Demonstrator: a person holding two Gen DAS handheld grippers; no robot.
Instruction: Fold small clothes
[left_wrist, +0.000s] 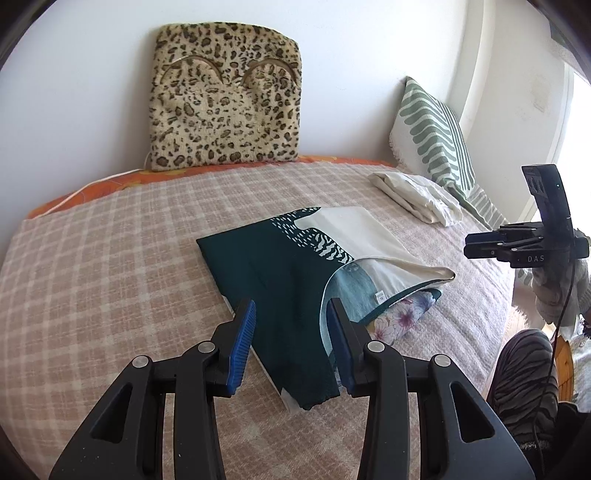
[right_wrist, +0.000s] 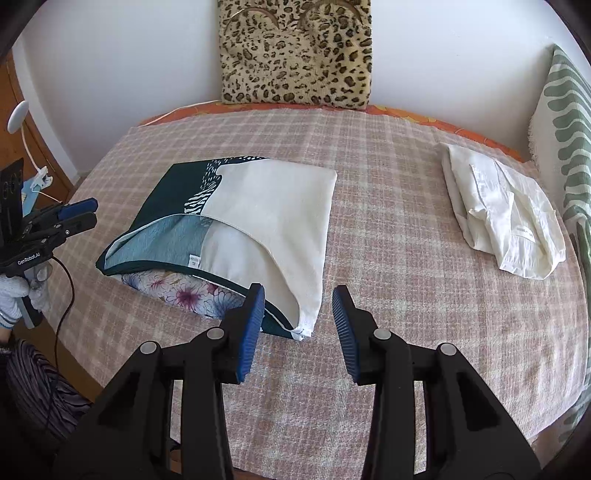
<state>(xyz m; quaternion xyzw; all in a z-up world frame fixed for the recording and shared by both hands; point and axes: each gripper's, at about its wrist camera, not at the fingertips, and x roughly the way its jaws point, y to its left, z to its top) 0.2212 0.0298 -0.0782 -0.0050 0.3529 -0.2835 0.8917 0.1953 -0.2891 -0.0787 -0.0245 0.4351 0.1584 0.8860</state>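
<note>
Grippers first: my left hand-held gripper (left_wrist: 291, 345) has its jaws parted with nothing pinched. The dark green end of the folded cloth (left_wrist: 295, 280) shows in the gap, but the blue pads aren't pressing on it. Right hand-held gripper (right_wrist: 298, 326) is the same deal, jaws apart and empty, sitting just above the cream corner of that cloth (right_wrist: 236, 229) without touching it.

The cloth itself lies on the bed (right_wrist: 388, 221), about the middle of the checked blanket, folded over once. A flowery layer peeks out from under the near edge. Its long axis runs left to right across the bed as the right camera sees it, green end on the left, cream end on the right. So each gripper is hanging over its own end, left over green, right over cream, both on the near side.

Looks to me like this fold is set down and both hands are free. If another fold is wanted, I'd guess it goes end to end along that long axis, and either hand is equally close to its corner.

Further out on the right there's a white garment (right_wrist: 502, 221) already bundled up, well apart from the one I'm on. Beyond it, a leopard cushion (right_wrist: 295, 55) against the far wall.
</note>
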